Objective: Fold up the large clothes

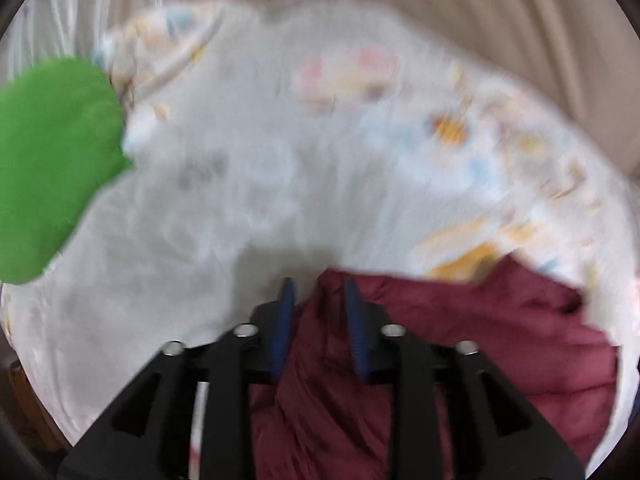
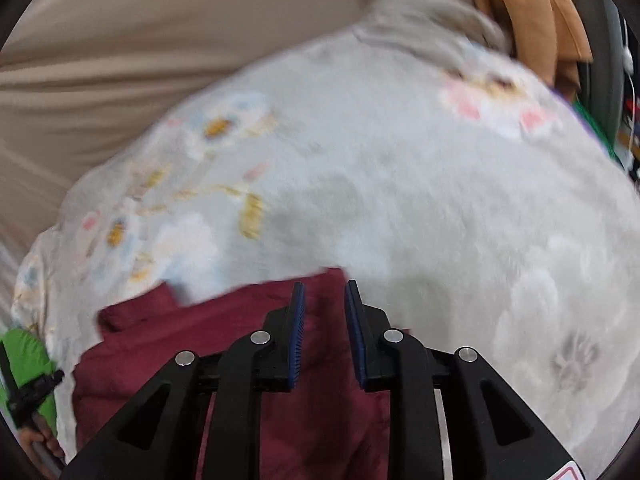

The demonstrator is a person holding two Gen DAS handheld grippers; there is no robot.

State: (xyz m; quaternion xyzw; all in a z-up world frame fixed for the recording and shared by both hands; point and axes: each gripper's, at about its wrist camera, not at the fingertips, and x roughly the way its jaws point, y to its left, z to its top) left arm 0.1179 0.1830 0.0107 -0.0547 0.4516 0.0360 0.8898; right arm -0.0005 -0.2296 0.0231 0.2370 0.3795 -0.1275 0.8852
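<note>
The maroon garment [image 1: 400,360] lies bunched on a white printed blanket [image 1: 280,160], low in both views, and each hand-held gripper has cloth between its blue pads. In the left wrist view the left hand-held gripper [image 1: 318,300] seems to pinch a raised ridge of the maroon cloth; in the right wrist view the right hand-held gripper [image 2: 324,300] has its jaws narrowly apart over an edge of the same garment, and I judge it is gripping that edge, though a real clamp cannot be confirmed. To do this step well, both grips should sit on matching corners or on one hem, then lift together and keep the cloth taut between them — otherwise the fold comes out crooked. A single layer should be caught, not the blanket below. Both pictures are blurred, so seams, sleeves and the kind of garment are impossible to make out. A green thing [image 1: 52,160] at the left is cut off — I cannot say what it is.
</note>
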